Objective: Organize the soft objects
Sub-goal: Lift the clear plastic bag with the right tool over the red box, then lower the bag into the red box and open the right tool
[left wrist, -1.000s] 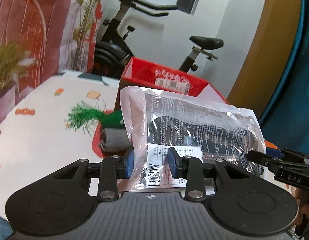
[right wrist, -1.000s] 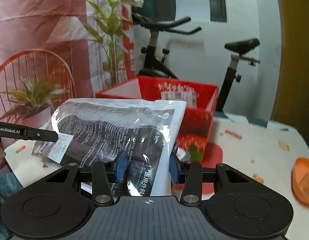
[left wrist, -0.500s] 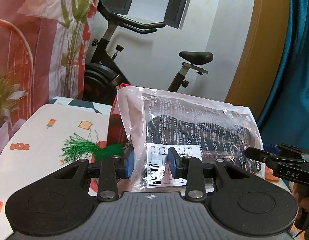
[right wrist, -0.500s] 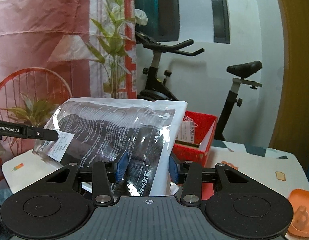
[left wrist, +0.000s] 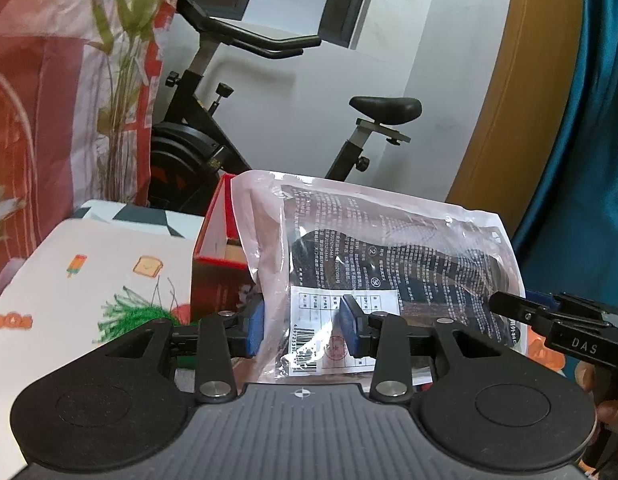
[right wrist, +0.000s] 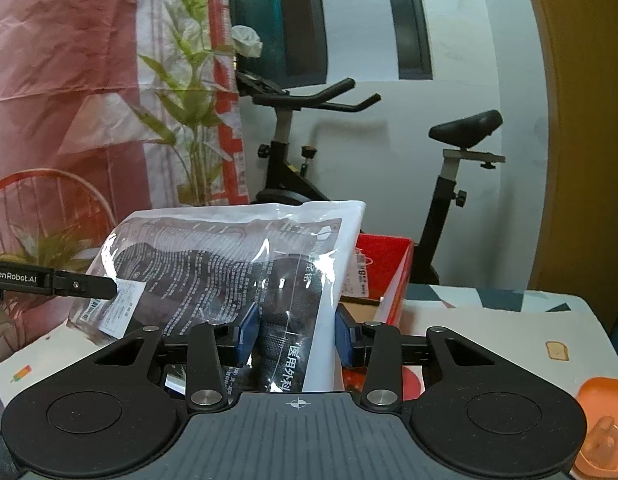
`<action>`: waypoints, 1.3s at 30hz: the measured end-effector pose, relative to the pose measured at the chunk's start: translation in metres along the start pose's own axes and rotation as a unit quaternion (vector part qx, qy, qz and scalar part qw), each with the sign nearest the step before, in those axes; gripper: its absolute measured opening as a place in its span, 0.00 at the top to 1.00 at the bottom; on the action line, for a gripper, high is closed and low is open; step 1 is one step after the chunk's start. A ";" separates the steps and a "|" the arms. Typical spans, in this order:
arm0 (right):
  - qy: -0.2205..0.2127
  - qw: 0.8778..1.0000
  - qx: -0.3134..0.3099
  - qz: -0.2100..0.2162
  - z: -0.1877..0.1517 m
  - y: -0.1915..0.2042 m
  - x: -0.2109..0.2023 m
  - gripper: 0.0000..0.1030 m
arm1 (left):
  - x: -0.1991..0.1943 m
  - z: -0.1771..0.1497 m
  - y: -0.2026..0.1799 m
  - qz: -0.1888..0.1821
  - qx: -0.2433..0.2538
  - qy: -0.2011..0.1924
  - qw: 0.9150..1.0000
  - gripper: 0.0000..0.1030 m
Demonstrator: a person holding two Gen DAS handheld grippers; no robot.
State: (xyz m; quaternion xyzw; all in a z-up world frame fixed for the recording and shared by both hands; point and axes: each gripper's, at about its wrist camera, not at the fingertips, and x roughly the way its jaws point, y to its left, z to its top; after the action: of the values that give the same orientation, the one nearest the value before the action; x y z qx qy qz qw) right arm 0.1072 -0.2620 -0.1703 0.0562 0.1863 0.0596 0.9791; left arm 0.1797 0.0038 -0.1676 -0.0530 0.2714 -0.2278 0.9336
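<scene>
A clear plastic packet (left wrist: 389,248) with dark fabric and printed labels inside hangs in the air above the table. My left gripper (left wrist: 303,328) grips its labelled end; the blue pads touch the plastic and the jaws are opening slightly. My right gripper (right wrist: 295,334) holds the other end of the packet (right wrist: 229,256), its jaws closing a little on the plastic. Each gripper's finger also shows in the other's view, the right gripper (left wrist: 549,320) and the left gripper (right wrist: 53,280). Behind the packet stands an open red box (left wrist: 217,264), also the red box (right wrist: 385,272).
A green tasselled soft toy (left wrist: 129,312) lies on the patterned white table (left wrist: 89,264) left of the box. An orange object (right wrist: 601,420) sits at the table's right edge. An exercise bike (left wrist: 213,140) and a printed curtain stand beyond the table.
Both grippers have risen with the packet and moved toward the red box, which now sits lower and closer. The grey roll beside the green toy has dropped out of sight.
</scene>
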 end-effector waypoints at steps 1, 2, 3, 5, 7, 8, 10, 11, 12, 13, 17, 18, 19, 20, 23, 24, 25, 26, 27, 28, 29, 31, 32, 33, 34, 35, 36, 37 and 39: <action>-0.001 1.000 0.002 -0.001 0.003 -0.002 0.003 0.64 | 0.004 0.003 0.001 0.000 0.004 0.001 1.000 0.61; -0.003 1.000 0.003 -0.003 0.006 -0.004 0.007 0.64 | 0.007 0.007 0.001 0.000 0.006 0.001 1.000 0.61; -0.004 1.000 0.004 -0.005 0.010 -0.007 0.010 0.64 | 0.011 0.012 0.001 -0.002 0.006 0.001 1.000 0.61; -0.011 1.000 0.007 -0.010 0.020 -0.011 0.014 0.64 | 0.019 0.022 0.003 -0.006 -0.002 0.007 1.000 0.61; -0.025 1.000 0.007 -0.015 0.031 -0.015 0.016 0.64 | 0.030 0.037 0.004 -0.013 -0.012 0.018 1.000 0.61; -0.032 0.999 0.008 -0.017 0.037 -0.018 0.018 0.65 | 0.035 0.043 0.005 -0.018 -0.013 0.020 1.000 0.61; -0.044 0.999 0.018 -0.015 0.048 -0.028 0.023 0.67 | 0.047 0.056 0.007 -0.027 -0.016 0.024 0.999 0.61; -0.045 0.999 0.026 -0.014 0.052 -0.032 0.027 0.70 | 0.053 0.061 0.008 -0.029 -0.019 0.025 0.999 0.61; -0.045 0.998 0.034 -0.012 0.056 -0.037 0.032 0.73 | 0.060 0.066 0.010 -0.028 -0.021 0.028 0.999 0.61; -0.040 0.998 0.041 -0.009 0.059 -0.042 0.038 0.75 | 0.067 0.068 0.013 -0.026 -0.025 0.033 0.999 0.61; -0.024 0.999 0.037 -0.002 0.066 -0.048 0.059 0.82 | 0.094 0.075 0.026 -0.023 -0.047 0.057 0.997 0.61; -0.020 0.999 0.039 0.001 0.067 -0.049 0.064 0.83 | 0.101 0.075 0.030 -0.022 -0.053 0.063 0.996 0.61; -0.014 0.999 0.045 0.006 0.068 -0.051 0.070 0.84 | 0.107 0.076 0.033 -0.020 -0.058 0.069 0.996 0.61; -0.007 0.998 0.054 0.011 0.068 -0.054 0.075 0.85 | 0.113 0.076 0.036 -0.017 -0.062 0.076 0.995 0.61; 0.013 0.997 0.071 0.015 0.066 -0.060 0.091 0.87 | 0.127 0.079 0.043 -0.011 -0.072 0.091 0.993 0.61; 0.019 0.997 0.072 0.009 0.065 -0.061 0.096 0.87 | 0.131 0.079 0.044 -0.012 -0.072 0.093 0.993 0.61; 0.025 0.997 0.074 0.001 0.064 -0.061 0.103 0.87 | 0.135 0.081 0.044 -0.012 -0.070 0.095 0.993 0.61; 0.029 0.997 0.077 -0.003 0.063 -0.062 0.108 0.88 | 0.140 0.083 0.044 -0.010 -0.067 0.099 0.993 0.61; 0.032 0.996 0.080 -0.004 0.062 -0.063 0.112 0.88 | 0.144 0.084 0.043 -0.005 -0.064 0.106 0.992 0.61; 0.035 0.996 0.082 -0.007 0.061 -0.064 0.116 0.88 | 0.149 0.084 0.043 -0.002 -0.063 0.112 0.992 0.61; 0.039 0.996 0.082 -0.008 0.060 -0.064 0.119 0.88 | 0.154 0.084 0.043 -0.001 -0.063 0.116 0.991 0.61; 0.047 0.995 0.086 -0.008 0.057 -0.067 0.125 0.88 | 0.161 0.083 0.045 -0.001 -0.065 0.123 0.990 0.60; 0.054 0.995 0.090 -0.008 0.055 -0.069 0.130 0.89 | 0.164 0.081 0.045 0.001 -0.065 0.128 0.990 0.60; 0.061 0.994 0.093 -0.006 0.054 -0.071 0.134 0.89 | 0.167 0.080 0.045 0.004 -0.063 0.132 0.989 0.60; 0.068 0.993 0.098 -0.005 0.052 -0.073 0.138 0.89 | 0.170 0.079 0.045 0.007 -0.058 0.138 0.989 0.59; 0.074 0.992 0.103 -0.005 0.050 -0.076 0.141 0.89 | 0.172 0.077 0.045 0.009 -0.055 0.142 0.988 0.58; 0.080 0.991 0.107 -0.003 0.048 -0.078 0.144 0.89 | 0.173 0.076 0.044 0.011 -0.054 0.146 0.988 0.58; 0.085 0.990 0.111 -0.001 0.046 -0.079 0.146 0.89 | 0.175 0.075 0.044 0.013 -0.052 0.150 0.987 0.58; 0.092 0.989 0.112 -0.002 0.044 -0.082 0.150 0.89 | 0.178 0.075 0.044 0.010 -0.044 0.152 0.987 0.57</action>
State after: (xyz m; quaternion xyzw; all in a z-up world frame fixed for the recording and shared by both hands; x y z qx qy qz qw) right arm 0.2700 -0.3260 -0.1937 0.1592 0.2810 0.0418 0.9455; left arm 0.3704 -0.0396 -0.2002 -0.0559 0.4206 -0.2114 0.8805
